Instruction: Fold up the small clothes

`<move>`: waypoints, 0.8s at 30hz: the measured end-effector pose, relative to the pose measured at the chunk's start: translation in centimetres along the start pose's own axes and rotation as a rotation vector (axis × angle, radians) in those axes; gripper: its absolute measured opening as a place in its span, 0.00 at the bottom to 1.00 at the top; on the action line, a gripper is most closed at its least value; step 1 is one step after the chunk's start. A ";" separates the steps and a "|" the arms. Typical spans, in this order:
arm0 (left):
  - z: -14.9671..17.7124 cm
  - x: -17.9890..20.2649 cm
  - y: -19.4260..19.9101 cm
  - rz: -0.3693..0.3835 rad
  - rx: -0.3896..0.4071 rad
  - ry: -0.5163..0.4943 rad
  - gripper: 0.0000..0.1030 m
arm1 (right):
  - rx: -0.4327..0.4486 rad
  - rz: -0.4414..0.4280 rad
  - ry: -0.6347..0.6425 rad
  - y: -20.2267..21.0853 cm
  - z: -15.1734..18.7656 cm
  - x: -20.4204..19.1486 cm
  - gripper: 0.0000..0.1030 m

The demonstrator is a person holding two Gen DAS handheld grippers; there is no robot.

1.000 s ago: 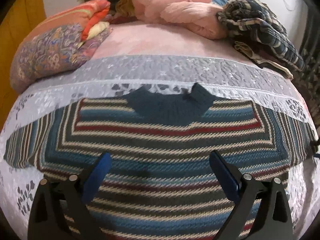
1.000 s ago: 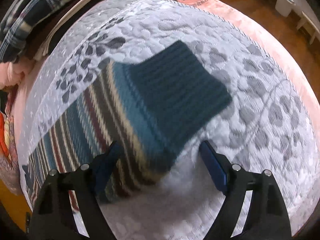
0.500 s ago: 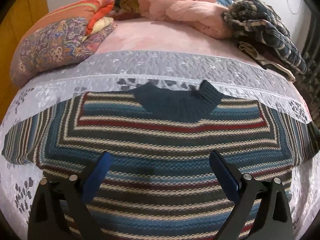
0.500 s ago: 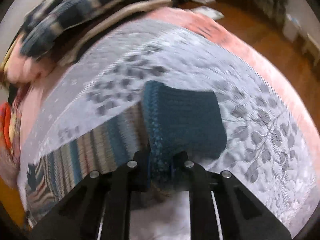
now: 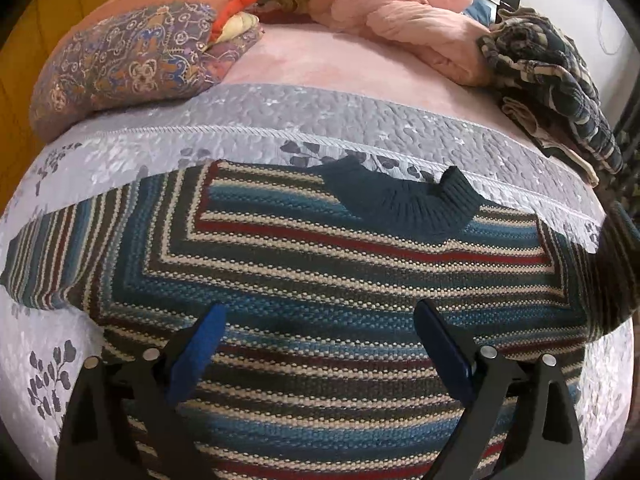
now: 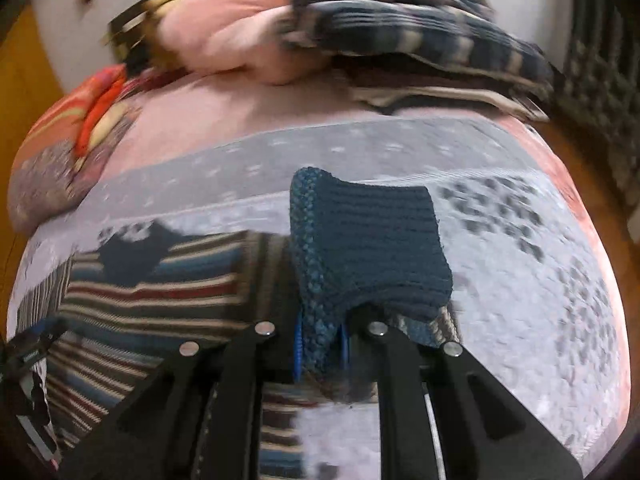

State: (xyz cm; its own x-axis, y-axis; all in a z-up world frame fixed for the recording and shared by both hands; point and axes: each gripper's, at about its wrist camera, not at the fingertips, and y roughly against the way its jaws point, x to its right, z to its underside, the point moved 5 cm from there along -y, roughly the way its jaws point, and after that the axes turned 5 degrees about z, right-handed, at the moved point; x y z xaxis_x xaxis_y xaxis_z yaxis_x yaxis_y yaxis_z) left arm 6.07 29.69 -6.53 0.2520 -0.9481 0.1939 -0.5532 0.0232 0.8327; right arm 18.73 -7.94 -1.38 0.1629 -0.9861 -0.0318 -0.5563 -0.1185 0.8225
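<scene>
**Right sleeve cuff gripped for first fold; left tool idle over body**

The bed [image 5: 320,60] is serving as the work surface, its grey quilted cover [image 5: 360,120] giving a flat area for folding. Pillows [image 5: 120,48] and a plaid bundle [image 5: 552,76] are lying at the far end, well apart from the work.

The striped sweater [image 5: 340,272] is lying face up and spread flat on the cover, collar [image 5: 404,200] pointing away, a layout that is presenting both sleeves for folding inward.

The right gripper [image 6: 320,346] is clamping the dark teal cuff [image 6: 368,248] of the right sleeve, jaws closed tight on the knit edge. The cuff is standing raised off the cover, judged to be in readiness for carrying across the body. The view is blurred.

The left gripper [image 5: 320,356] is hovering over the lower body of the sweater with jaws spread wide, holding nothing; whether it is touching the knit cannot be determined.
</scene>
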 end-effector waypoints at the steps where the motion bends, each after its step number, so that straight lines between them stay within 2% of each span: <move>1: 0.0 -0.1 0.0 0.010 -0.005 0.003 0.92 | 0.003 0.001 0.024 -0.2 0.0 -1.0 0.12; 9: -0.1 -0.8 0.4 0.064 -0.017 0.024 0.92 | -0.026 -0.036 0.205 -2.7 2.8 -11.4 0.12; 13: -0.1 -0.7 0.6 0.068 -0.014 0.010 0.92 | -0.045 -0.009 0.280 -4.8 4.5 -14.2 0.12; 16: -0.3 -0.6 0.4 0.068 -0.019 0.007 0.92 | -0.105 -0.024 0.315 -6.9 6.2 -15.7 0.13; 17: -0.3 -0.6 0.3 0.073 -0.021 0.008 0.92 | -0.115 -0.036 0.321 -7.3 6.7 -15.9 0.15; 18: -0.3 -0.5 0.2 0.077 -0.026 0.008 0.92 | -0.120 -0.054 0.324 -7.4 7.1 -16.2 0.21; 19: -0.3 -0.3 0.0 0.083 -0.034 0.009 0.92 | -0.129 -0.089 0.326 -7.5 7.5 -16.4 0.28; 21: -0.3 0.0 -0.3 0.095 -0.043 0.012 0.92 | -0.146 -0.225 0.306 -6.6 8.3 -16.6 0.34; 24: -0.1 0.8 -0.9 0.119 -0.058 0.013 0.92 | -0.185 -0.424 0.254 -5.0 9.0 -16.1 0.34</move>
State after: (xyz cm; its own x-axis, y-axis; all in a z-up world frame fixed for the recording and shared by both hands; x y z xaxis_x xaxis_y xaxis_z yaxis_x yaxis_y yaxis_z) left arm 6.85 28.94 -7.07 0.1983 -0.9333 0.2993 -0.5331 0.1535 0.8320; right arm 11.53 7.46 -10.09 0.5475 -0.7940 -0.2643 -0.2488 -0.4560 0.8545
